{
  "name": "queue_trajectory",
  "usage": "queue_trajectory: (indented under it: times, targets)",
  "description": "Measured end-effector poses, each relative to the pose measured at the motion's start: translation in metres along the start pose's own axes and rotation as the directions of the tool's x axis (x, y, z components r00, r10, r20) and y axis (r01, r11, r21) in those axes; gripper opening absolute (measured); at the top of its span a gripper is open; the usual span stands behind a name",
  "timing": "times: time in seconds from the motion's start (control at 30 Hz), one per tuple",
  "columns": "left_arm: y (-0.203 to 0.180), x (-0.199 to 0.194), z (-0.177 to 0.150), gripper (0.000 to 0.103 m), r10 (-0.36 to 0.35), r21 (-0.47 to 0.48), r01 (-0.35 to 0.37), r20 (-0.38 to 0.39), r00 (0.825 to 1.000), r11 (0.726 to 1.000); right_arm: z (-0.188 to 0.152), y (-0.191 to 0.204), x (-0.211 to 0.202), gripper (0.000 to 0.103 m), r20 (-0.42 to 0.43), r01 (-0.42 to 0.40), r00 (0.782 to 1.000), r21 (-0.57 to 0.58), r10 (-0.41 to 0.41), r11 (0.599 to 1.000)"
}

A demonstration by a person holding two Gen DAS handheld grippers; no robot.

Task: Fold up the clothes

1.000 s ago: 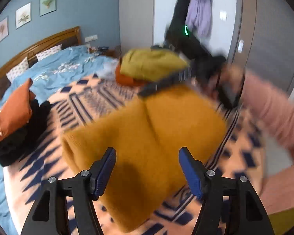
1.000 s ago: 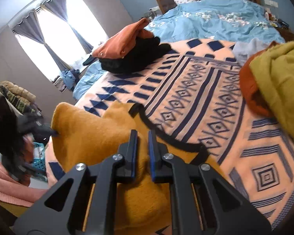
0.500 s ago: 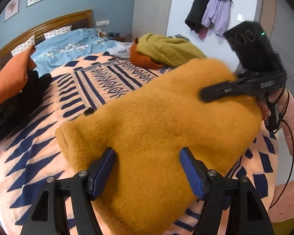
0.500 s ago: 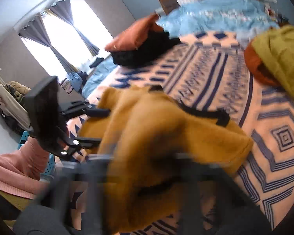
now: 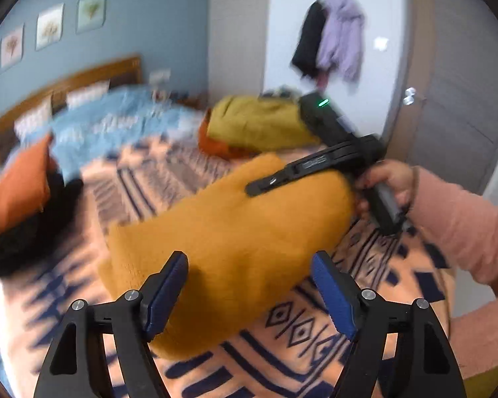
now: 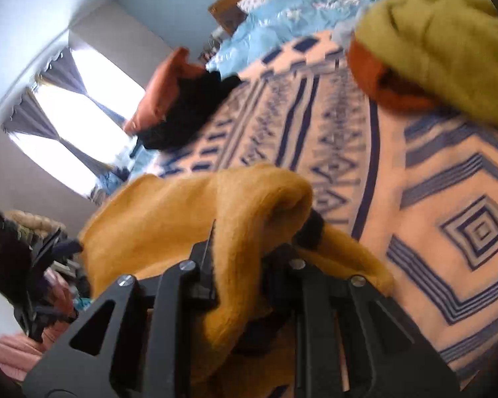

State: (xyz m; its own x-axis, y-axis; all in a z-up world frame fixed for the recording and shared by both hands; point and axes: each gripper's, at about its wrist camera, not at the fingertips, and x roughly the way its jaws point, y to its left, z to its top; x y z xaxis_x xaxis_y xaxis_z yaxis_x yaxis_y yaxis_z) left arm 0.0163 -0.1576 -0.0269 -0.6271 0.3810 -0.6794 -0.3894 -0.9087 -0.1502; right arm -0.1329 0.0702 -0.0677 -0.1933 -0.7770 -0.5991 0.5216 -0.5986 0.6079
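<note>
Mustard-yellow sweater (image 5: 242, 242) on a peach blanket (image 6: 448, 172) with navy geometric pattern.

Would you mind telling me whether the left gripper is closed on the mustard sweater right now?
No, the left gripper is wide open, its blue pads apart on either side of the mustard sweater without pinching it.

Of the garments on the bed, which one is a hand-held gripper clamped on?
The mustard-orange sweater; the right hand-held gripper pinches it, unlike the untouched olive and rust-and-black piles.

Left claw (image 5: 249, 293) agape, right claw (image 6: 239, 265) clamped
</note>
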Motion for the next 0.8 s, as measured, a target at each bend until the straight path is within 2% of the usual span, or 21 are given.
queue_trajectory:
  times: [0.1,0.2,0.23,0.27,0.3,0.37,0.4,0.53,0.6,0.67,0.73,0.8]
  targets:
    - [0.003,0.016,-0.006,0.079,-0.012,0.0,0.012,-0.031,0.999,1.0,-0.009,-0.008,0.001,0.029,0.003,0.01,1.0,0.014,-0.011,1.0]
    - [0.003,0.023,-0.009,0.081,-0.027,0.0,0.027,-0.041,0.999,1.0,-0.009,0.009,-0.021,0.04,0.03,0.079,0.996,-0.032,-0.078,0.996]
    - [0.002,0.022,-0.009,0.081,-0.029,0.009,0.029,-0.04,0.999,1.0,-0.009,0.015,-0.028,0.04,0.04,0.103,0.994,-0.049,-0.101,0.993]
    - [0.0,0.022,-0.009,0.082,-0.031,0.017,0.031,-0.038,0.999,0.999,-0.009,0.025,-0.039,0.041,0.072,0.139,0.989,-0.09,-0.133,0.986]
    - [-0.002,0.021,-0.009,0.083,-0.033,0.025,0.034,-0.037,0.999,0.999,-0.011,0.041,-0.052,0.041,0.122,0.147,0.984,-0.133,-0.131,0.98]
    - [-0.004,0.02,-0.01,0.083,-0.033,0.037,0.034,-0.032,0.999,0.999,-0.015,0.072,-0.077,0.041,0.22,0.166,0.969,-0.22,-0.117,0.961]
    - [-0.004,0.02,-0.011,0.084,-0.033,0.042,0.034,-0.029,0.999,0.999,-0.02,0.089,-0.081,0.041,0.227,0.145,0.971,-0.288,-0.08,0.946]
    - [-0.002,0.011,-0.011,0.084,-0.056,0.02,0.056,0.001,0.998,0.998,-0.046,0.13,-0.042,0.041,0.112,0.192,0.981,-0.476,-0.157,0.858]
    - [0.003,-0.002,-0.012,0.084,-0.076,-0.028,0.077,0.042,0.996,0.997,-0.057,0.119,-0.024,0.041,0.068,0.227,0.973,-0.483,-0.222,0.846]
    - [0.008,-0.014,-0.013,0.084,-0.088,-0.071,0.094,0.081,0.993,0.993,-0.065,0.095,-0.017,0.041,0.055,0.23,0.972,-0.429,-0.229,0.873]
    - [0.012,-0.022,-0.013,0.084,-0.078,-0.092,0.088,0.104,0.992,0.992,-0.069,0.08,-0.021,0.041,0.07,0.192,0.981,-0.372,-0.179,0.908]
    - [0.016,-0.011,-0.016,0.084,-0.057,-0.105,0.063,0.059,0.997,0.992,-0.069,0.08,-0.026,0.041,0.081,0.195,0.981,-0.358,-0.178,0.913]
